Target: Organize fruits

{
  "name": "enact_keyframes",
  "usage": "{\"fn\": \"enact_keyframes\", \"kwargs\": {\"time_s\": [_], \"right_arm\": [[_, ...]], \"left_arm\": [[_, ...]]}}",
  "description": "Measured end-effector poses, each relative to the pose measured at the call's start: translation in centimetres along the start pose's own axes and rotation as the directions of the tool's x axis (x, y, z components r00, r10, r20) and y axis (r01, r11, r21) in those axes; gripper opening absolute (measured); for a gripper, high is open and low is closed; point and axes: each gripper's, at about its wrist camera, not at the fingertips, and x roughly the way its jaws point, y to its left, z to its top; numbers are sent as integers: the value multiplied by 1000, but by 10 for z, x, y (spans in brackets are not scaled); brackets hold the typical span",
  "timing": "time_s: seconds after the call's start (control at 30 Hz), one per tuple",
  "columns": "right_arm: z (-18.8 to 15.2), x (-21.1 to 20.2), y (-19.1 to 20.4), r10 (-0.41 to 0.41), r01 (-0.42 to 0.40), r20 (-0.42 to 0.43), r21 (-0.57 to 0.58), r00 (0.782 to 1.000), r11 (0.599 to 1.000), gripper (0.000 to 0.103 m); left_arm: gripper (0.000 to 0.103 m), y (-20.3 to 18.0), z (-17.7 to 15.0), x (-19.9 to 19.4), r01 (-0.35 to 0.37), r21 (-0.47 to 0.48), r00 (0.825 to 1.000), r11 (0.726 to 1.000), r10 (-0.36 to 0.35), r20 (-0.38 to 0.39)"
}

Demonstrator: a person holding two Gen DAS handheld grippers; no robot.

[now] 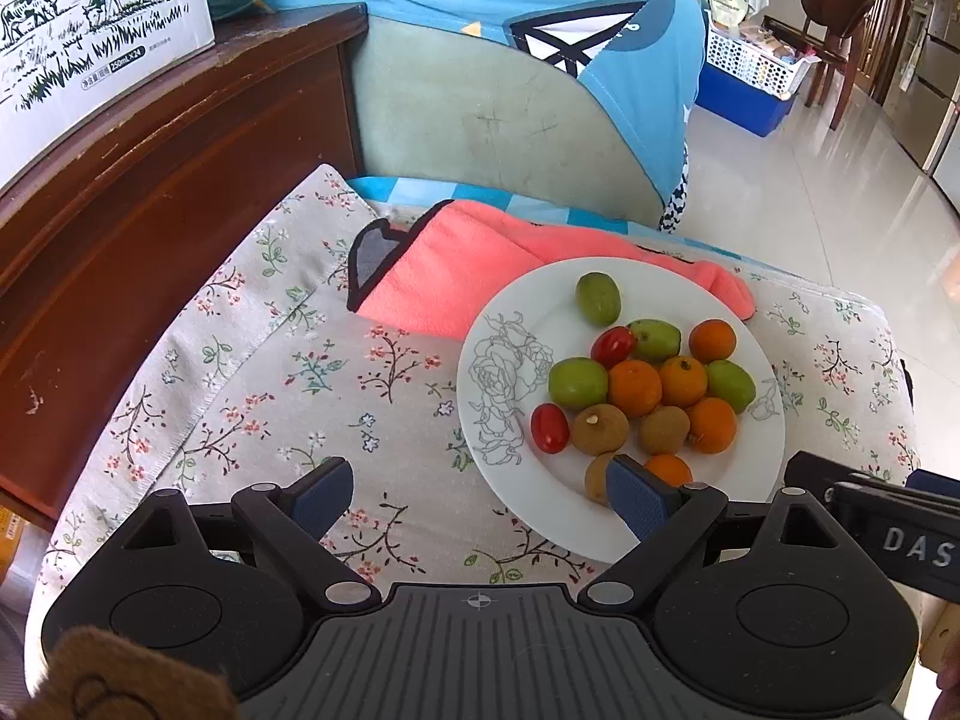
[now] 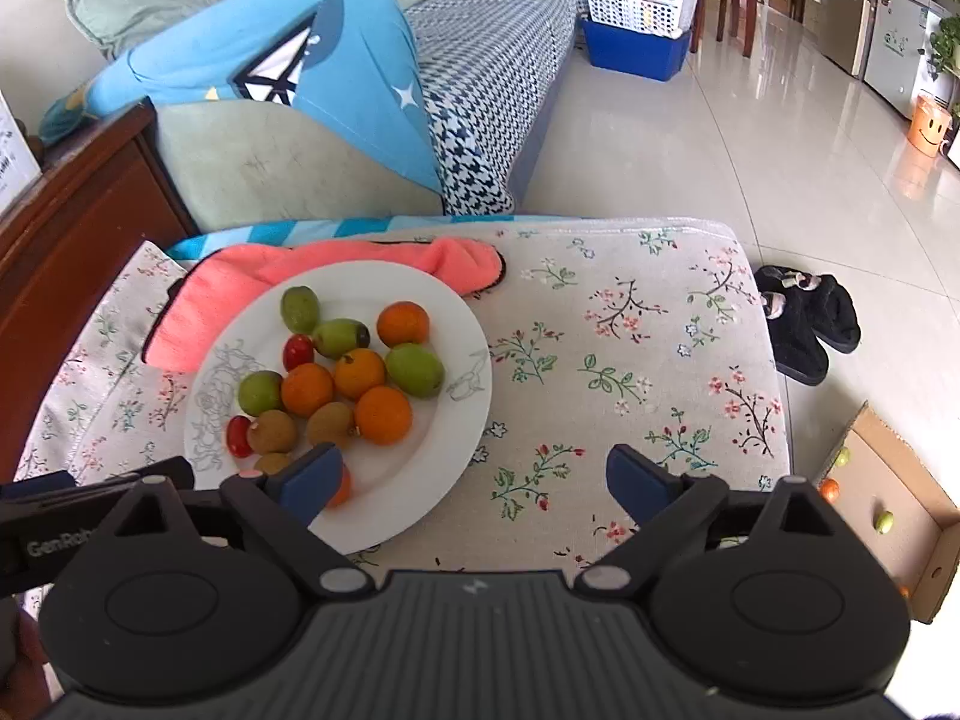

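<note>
A white plate (image 1: pixel 510 354) (image 2: pixel 447 372) with a grey flower drawing lies on the floral cloth and carries a pile of fruit: several oranges (image 1: pixel 634 387) (image 2: pixel 383 414), green fruits (image 1: pixel 578 383) (image 2: pixel 414 369), brown kiwis (image 1: pixel 599 429) (image 2: pixel 271 431) and two cherry tomatoes (image 1: pixel 549 427) (image 2: pixel 239 435). My left gripper (image 1: pixel 474 495) is open, nothing between its fingers; its right pad (image 1: pixel 636 501) hangs over the plate's near edge. My right gripper (image 2: pixel 474 483) is open too and holds nothing, its left pad (image 2: pixel 309 486) over the plate's near rim.
A pink towel (image 1: pixel 456 276) (image 2: pixel 252 276) lies behind the plate. A wooden cabinet (image 1: pixel 150 192) stands to the left, a sofa with blue bedding (image 2: pixel 288 60) behind. On the floor at right are black slippers (image 2: pixel 807 324) and a cardboard box (image 2: pixel 894 516) holding some fruit.
</note>
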Motion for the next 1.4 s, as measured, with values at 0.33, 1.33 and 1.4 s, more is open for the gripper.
{"fn": "enact_keyframes", "kwargs": {"time_s": [0.33, 1.33, 1.4], "right_arm": [[-4, 12, 14, -80, 78, -22, -95, 997, 992, 98], [-8, 20, 28, -108, 103, -25, -154, 994, 983, 98], [-8, 20, 28, -108, 103, -25, -156, 994, 982, 98]], "left_arm": [[93, -2, 0, 5, -51, 21, 998, 998, 52, -21], [93, -1, 2, 10, -123, 52, 992, 991, 124, -31], [93, -1, 2, 9, -123, 52, 992, 991, 125, -32]]}}
